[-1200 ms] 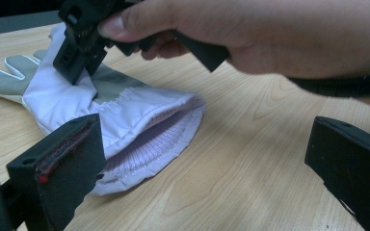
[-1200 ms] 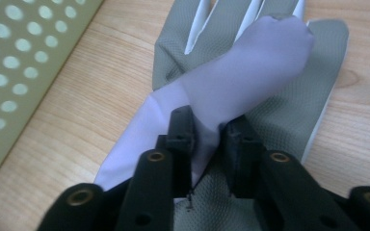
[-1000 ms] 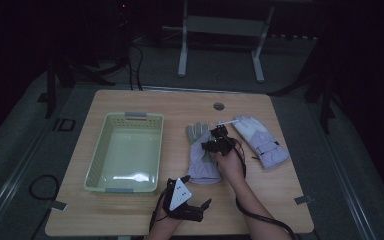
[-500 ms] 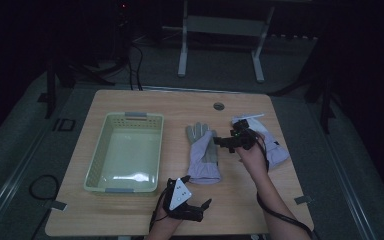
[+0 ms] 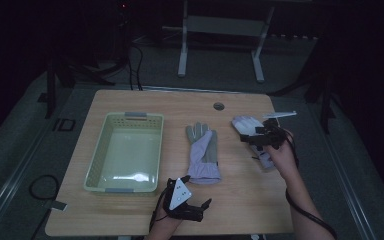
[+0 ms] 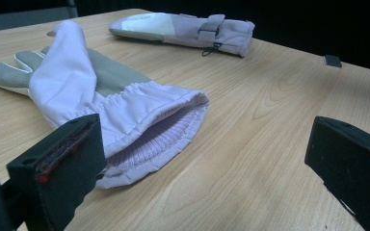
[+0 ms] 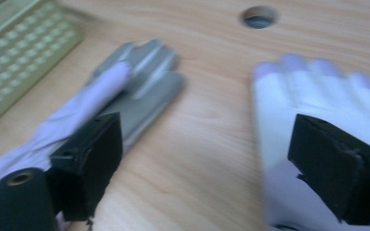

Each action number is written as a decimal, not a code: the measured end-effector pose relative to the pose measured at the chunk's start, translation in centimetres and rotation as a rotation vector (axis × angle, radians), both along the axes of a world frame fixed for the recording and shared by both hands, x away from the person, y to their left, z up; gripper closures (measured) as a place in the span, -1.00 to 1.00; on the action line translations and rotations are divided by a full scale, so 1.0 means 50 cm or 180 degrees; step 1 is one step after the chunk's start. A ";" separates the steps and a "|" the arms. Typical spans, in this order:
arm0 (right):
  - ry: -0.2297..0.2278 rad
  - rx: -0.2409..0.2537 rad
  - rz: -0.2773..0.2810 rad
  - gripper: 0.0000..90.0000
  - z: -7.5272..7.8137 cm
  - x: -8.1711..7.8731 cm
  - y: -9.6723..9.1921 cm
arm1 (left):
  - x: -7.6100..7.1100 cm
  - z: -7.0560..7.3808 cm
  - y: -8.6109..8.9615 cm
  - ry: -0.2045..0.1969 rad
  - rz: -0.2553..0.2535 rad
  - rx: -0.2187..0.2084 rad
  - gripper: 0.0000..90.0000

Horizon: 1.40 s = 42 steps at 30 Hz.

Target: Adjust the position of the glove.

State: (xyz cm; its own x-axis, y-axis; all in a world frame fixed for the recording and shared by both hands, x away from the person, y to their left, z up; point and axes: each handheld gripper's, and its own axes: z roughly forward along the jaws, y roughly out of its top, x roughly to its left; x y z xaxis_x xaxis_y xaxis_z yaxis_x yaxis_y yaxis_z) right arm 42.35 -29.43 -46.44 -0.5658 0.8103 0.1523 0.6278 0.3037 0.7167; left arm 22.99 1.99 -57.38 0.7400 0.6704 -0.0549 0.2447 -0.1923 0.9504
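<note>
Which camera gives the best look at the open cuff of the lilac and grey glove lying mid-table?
The left gripper view: the lilac and grey glove lies close, its ribbed cuff lining visible. The high view shows it small from above; the right gripper view blurs its fingers.

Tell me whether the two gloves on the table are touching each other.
Apart. The high view shows bare wood between the middle glove and the right-hand glove; the left gripper view shows the same strip of tabletop separating them.
</note>
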 end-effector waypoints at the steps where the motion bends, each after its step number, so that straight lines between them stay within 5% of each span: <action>1: -0.0037 -0.0011 -0.0069 -0.75 0.000 0.000 -0.010 | 0.000 0.000 0.000 -0.0003 0.0000 0.0002 -0.98; 8: 0.0039 -0.0071 -0.0128 -0.62 -0.008 0.010 -0.056 | 0.000 0.000 0.000 0.0003 -0.0006 -0.0006 -0.98; 9: -0.0005 -0.0160 -0.0147 -0.40 -0.009 0.019 -0.077 | 0.000 0.000 0.000 0.0001 -0.0007 -0.0007 -0.98; 19: 0.0016 -0.0499 -0.0022 -0.08 -0.015 0.058 -0.122 | 0.000 0.000 0.001 0.0005 -0.0012 -0.0008 -0.98; 25: 0.0166 -0.0577 0.0138 -0.04 -0.053 0.085 -0.133 | 0.000 0.000 0.001 0.0002 -0.0010 -0.0017 -0.98; 30: 0.0260 -0.0664 0.0062 0.13 -0.102 0.100 -0.135 | 0.000 0.000 0.001 0.0007 -0.0009 -0.0016 -0.99; 34: 0.0324 -0.0545 0.0061 0.30 -0.133 0.103 -0.138 | 0.001 0.000 0.001 0.0007 -0.0010 -0.0016 -0.98; 42: 0.0392 -0.0284 -0.0140 0.64 -0.132 0.089 -0.141 | 0.000 0.000 0.001 0.0008 -0.0013 -0.0018 -0.98</action>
